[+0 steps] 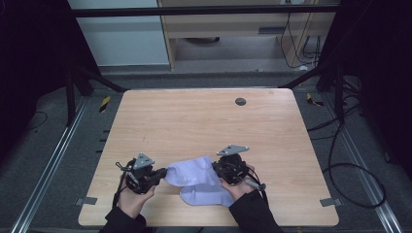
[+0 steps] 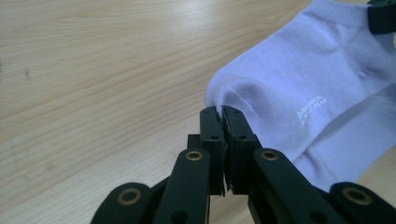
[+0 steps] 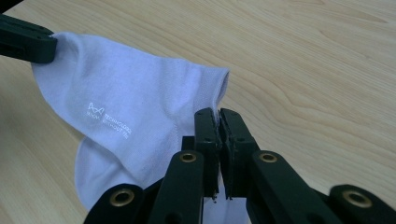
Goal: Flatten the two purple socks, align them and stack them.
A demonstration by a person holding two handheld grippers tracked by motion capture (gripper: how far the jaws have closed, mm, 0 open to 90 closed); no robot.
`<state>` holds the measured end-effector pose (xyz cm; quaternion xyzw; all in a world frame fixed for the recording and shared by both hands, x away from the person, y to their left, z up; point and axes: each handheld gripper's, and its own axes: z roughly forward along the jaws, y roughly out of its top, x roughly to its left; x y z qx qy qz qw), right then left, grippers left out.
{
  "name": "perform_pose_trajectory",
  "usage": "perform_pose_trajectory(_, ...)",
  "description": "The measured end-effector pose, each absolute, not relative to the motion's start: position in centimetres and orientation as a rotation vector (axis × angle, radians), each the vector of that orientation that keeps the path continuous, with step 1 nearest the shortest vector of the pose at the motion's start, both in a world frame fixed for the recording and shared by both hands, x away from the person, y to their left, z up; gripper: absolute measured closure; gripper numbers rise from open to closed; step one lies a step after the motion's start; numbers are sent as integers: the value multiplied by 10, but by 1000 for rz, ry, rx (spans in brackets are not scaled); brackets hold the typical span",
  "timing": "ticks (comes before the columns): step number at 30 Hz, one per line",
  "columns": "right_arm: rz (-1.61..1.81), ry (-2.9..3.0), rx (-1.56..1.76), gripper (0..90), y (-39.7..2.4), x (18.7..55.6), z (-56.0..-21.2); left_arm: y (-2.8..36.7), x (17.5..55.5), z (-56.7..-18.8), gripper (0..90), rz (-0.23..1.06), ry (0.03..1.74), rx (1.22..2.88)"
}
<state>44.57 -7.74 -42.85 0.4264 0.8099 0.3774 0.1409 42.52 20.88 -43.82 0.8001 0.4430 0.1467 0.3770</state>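
Pale wood grain covers the bench [image 1: 204,126], a square top with a small dark round disc [image 1: 240,101] set near its far edge. Around it lie grey floor, metal rails, black stand legs and loose cables, with light cabinet fronts behind. No container stands on the bench.

Toward the near edge, a light lilac sock [image 1: 197,182] is stretched between the two tools, with a second layer of lilac fabric under it on the wood; whether that layer is a second sock cannot be told. The left tool [image 1: 163,173] has its jaws pressed together on one rounded end of the sock [image 2: 299,93], pinching a fold of fabric. The right tool [image 1: 217,167] is likewise clamped on the opposite end, at the edge by the opening [image 3: 140,112]. The sock's top layer hangs lifted between the grips.

Small white lettering is printed on the sock, too fine to read. Each hand is partly hidden beneath its tool, and the dark sleeves are cut off at the bottom of the high view
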Motion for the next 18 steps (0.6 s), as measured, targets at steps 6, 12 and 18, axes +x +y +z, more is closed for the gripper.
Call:
perform_pose_trajectory(6, 1070, 2343, 1247, 866, -94, 436, -428, 193, 419, -442, 871, 336, 1100, 2085)
perform_pose_trajectory(12, 1060, 2347, 1255, 865, -105, 426, -431, 183, 415, -447, 871, 303, 1077, 2121)
perform_pose_trajectory(18, 1032, 2355, 1261, 865, -114, 421, -437, 175, 413, -452, 871, 285, 1062, 2152)
